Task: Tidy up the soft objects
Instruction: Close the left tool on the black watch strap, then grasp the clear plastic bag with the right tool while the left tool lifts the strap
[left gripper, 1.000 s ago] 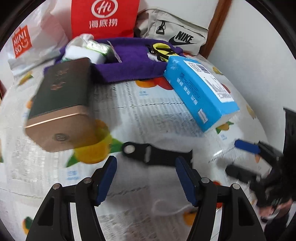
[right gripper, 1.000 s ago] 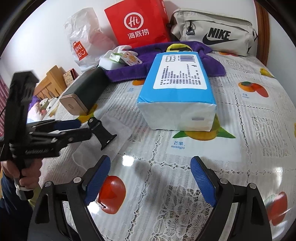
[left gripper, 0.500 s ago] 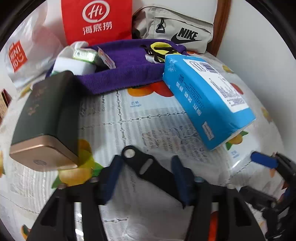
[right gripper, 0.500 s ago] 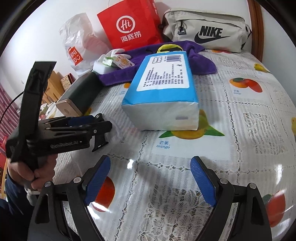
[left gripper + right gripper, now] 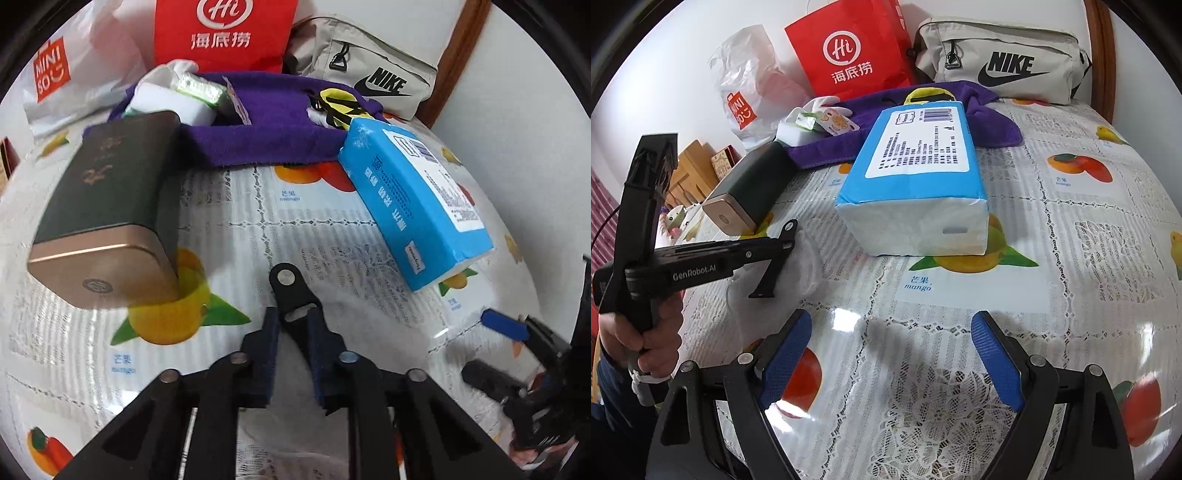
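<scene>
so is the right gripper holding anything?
No. In the right wrist view the right gripper stands wide open over bare tablecloth, well short of the blue tissue pack.

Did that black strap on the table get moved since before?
Yes. The strap lay flat crosswise; now its far end points toward the purple towel, and the left gripper, jaws just closing, pinches it.

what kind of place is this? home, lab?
Most likely a home, at a table against a wall. A fruit-print lace tablecloth under clear plastic covers it, with everyday clutter: a pack of tissues, a red shopping bag, a Nike pouch. Wooden furniture stands behind.
</scene>
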A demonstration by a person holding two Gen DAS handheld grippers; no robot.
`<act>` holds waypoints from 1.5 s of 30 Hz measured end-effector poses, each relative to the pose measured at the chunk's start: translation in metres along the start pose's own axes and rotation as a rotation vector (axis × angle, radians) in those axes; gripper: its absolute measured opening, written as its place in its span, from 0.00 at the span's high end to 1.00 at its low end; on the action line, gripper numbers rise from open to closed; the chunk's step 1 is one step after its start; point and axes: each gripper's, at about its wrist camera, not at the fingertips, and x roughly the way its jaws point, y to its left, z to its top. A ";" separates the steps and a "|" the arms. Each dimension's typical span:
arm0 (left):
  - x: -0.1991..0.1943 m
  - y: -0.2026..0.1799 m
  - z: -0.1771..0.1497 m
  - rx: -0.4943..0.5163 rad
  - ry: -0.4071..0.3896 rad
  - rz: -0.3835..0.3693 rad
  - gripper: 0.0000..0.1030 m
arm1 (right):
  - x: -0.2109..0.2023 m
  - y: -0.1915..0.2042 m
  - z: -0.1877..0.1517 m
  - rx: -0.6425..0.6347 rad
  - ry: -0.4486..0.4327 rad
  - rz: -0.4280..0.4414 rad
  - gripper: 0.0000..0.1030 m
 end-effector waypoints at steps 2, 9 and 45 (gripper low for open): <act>0.001 -0.004 0.001 0.000 0.001 -0.012 0.64 | -0.001 0.000 -0.001 -0.002 0.000 -0.002 0.14; 0.012 -0.026 0.002 0.104 -0.043 0.123 0.75 | -0.001 -0.002 -0.002 0.008 0.002 0.005 0.15; -0.056 0.041 -0.027 0.000 -0.115 0.134 0.76 | 0.047 0.084 0.018 -0.159 0.015 0.081 0.11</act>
